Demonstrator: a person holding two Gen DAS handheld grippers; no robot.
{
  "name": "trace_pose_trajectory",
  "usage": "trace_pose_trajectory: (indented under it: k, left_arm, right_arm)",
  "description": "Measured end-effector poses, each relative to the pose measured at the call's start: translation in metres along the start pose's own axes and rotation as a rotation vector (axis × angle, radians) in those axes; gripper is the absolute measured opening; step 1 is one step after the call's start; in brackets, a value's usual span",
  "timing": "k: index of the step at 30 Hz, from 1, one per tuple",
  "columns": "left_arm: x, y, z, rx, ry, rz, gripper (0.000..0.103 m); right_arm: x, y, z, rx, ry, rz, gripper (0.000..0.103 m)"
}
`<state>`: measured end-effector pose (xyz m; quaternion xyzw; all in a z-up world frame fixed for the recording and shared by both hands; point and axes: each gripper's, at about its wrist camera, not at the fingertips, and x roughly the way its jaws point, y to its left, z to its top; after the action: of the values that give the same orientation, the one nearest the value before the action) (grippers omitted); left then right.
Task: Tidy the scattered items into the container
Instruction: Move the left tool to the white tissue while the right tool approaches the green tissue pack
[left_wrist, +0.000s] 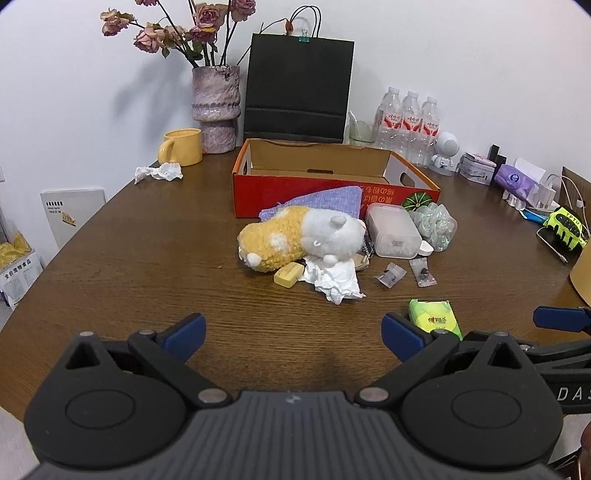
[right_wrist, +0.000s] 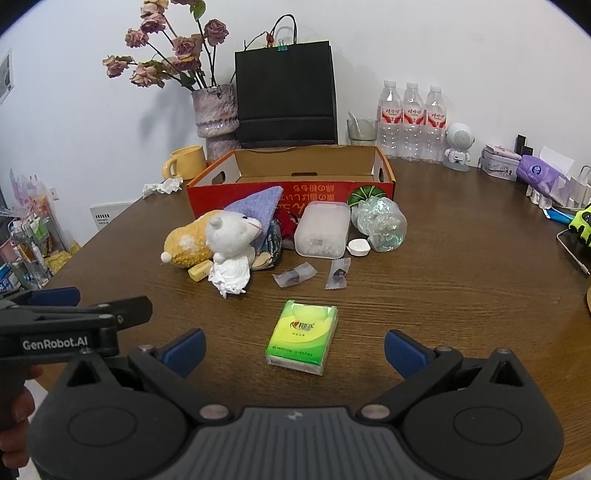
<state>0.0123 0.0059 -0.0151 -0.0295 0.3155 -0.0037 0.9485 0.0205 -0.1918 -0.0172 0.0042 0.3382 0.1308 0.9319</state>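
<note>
An open red cardboard box stands mid-table with scattered items in front: a yellow-and-white plush toy, a purple knit cloth, a translucent plastic case, crumpled white paper, a yellow eraser-like block, two small clear wrappers and a green tissue pack. My left gripper is open over bare table. My right gripper is open, with the tissue pack lying between its fingers, untouched.
A crumpled clear plastic bag and small white lid lie right of the case. At the back stand a vase of dried roses, yellow mug, black paper bag, three water bottles. More crumpled tissue lies by the mug.
</note>
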Motion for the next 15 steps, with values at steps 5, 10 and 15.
trace_pose_trajectory:
  k: [5, 10, 15]
  left_arm:
    - [0.004, 0.001, 0.000, -0.003, 0.011, -0.002, 0.103]
    - [0.008, 0.002, 0.000, -0.006, 0.023, -0.006, 0.103]
    - [0.013, 0.003, -0.002, -0.011, 0.044, -0.011, 0.103]
  right_arm:
    - [0.004, 0.001, 0.000, -0.002, 0.010, -0.002, 0.103]
    - [0.007, 0.001, 0.001, 0.001, 0.024, 0.000, 0.103]
    - [0.012, -0.001, 0.001, 0.004, 0.038, 0.005, 0.103]
